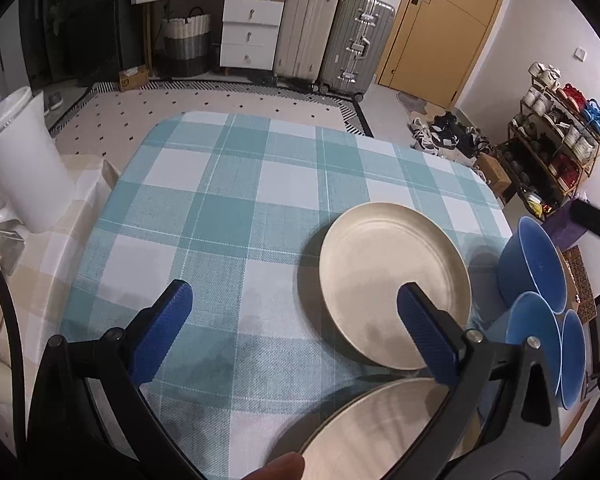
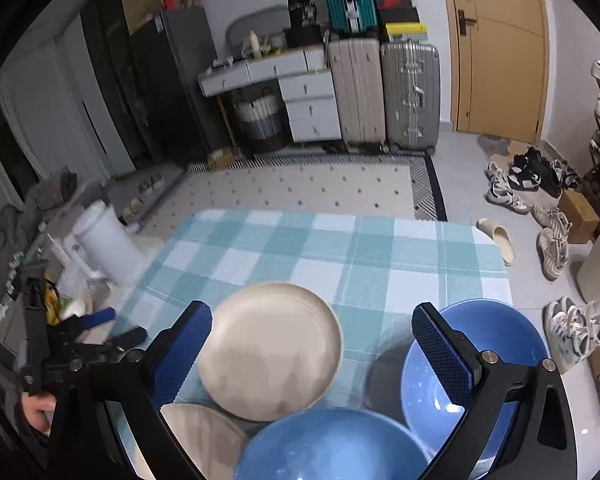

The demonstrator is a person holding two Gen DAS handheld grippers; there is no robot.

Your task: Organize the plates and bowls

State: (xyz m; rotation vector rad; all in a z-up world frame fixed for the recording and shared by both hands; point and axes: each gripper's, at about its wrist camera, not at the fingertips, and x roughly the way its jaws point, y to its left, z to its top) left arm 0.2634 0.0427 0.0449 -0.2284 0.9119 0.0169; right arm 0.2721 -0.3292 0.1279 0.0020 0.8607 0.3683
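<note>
On the teal checked tablecloth (image 1: 220, 208) lies a cream plate (image 1: 394, 284), and a second cream plate (image 1: 380, 428) sits nearer the front edge. Three blue bowls stand at the right: a large one (image 1: 534, 264) and two smaller ones (image 1: 534, 328) (image 1: 572, 356). My left gripper (image 1: 294, 294) hovers open over bare cloth left of the plates, holding nothing. My right gripper (image 2: 312, 312) is open above the far cream plate (image 2: 272, 352), with a blue bowl (image 2: 332, 444) below it and the large blue bowl (image 2: 500, 340) under its right finger. The near cream plate (image 2: 204, 440) shows at lower left.
A white bin (image 1: 24, 160) stands off the table's left side. Beyond the far table edge are a spotted rug (image 2: 300, 188), suitcases (image 2: 384, 92), a door and scattered shoes (image 2: 552, 240). A shoe rack (image 1: 560, 140) is at the right. A thumb (image 1: 276, 468) shows at the bottom.
</note>
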